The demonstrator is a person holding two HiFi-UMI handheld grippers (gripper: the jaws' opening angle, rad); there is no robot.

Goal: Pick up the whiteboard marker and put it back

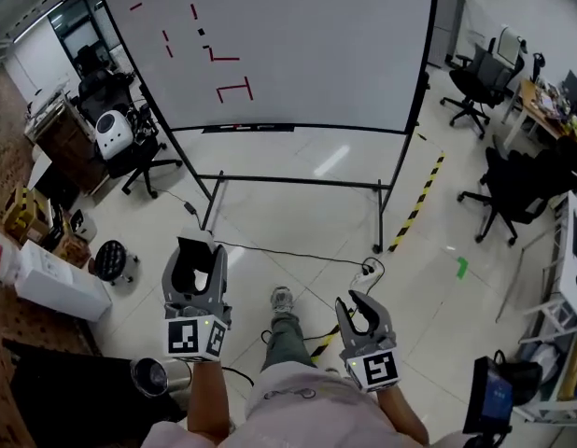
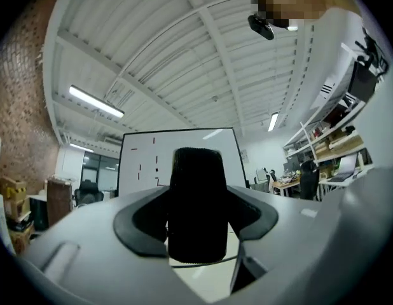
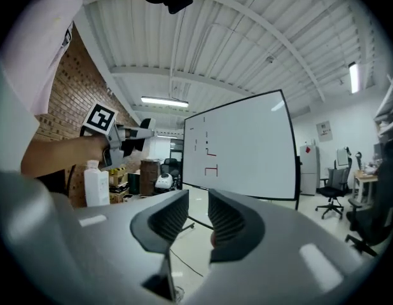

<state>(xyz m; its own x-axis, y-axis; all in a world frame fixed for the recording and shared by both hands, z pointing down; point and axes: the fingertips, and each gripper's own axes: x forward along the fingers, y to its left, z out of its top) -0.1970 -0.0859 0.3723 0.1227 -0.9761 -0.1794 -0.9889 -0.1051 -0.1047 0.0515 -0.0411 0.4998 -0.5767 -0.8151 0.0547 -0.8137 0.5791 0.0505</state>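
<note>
The whiteboard [image 1: 279, 45] with red marks stands ahead on a wheeled frame, its tray [image 1: 246, 128] along the bottom edge. No marker shows plainly in any view. My left gripper [image 1: 197, 252] is held low in front of me. Its jaws are closed on a wide black ribbed object [image 2: 196, 234]; I cannot tell whether that is an eraser or a marker part. In the head view a white part [image 1: 201, 278] shows between those jaws. My right gripper [image 1: 357, 302] is shut. A small reddish patch [image 3: 213, 237] sits behind its right pad, unidentifiable. The left gripper [image 3: 130, 138] also shows in the right gripper view.
Office chairs [image 1: 475, 87] stand to the right and another chair [image 1: 130, 143] to the left of the board. A cable [image 1: 298, 255] and yellow-black tape [image 1: 417, 203] lie on the floor. A stool [image 1: 109, 259], a bin [image 1: 150, 376] and a white box [image 1: 55, 283] are at my left.
</note>
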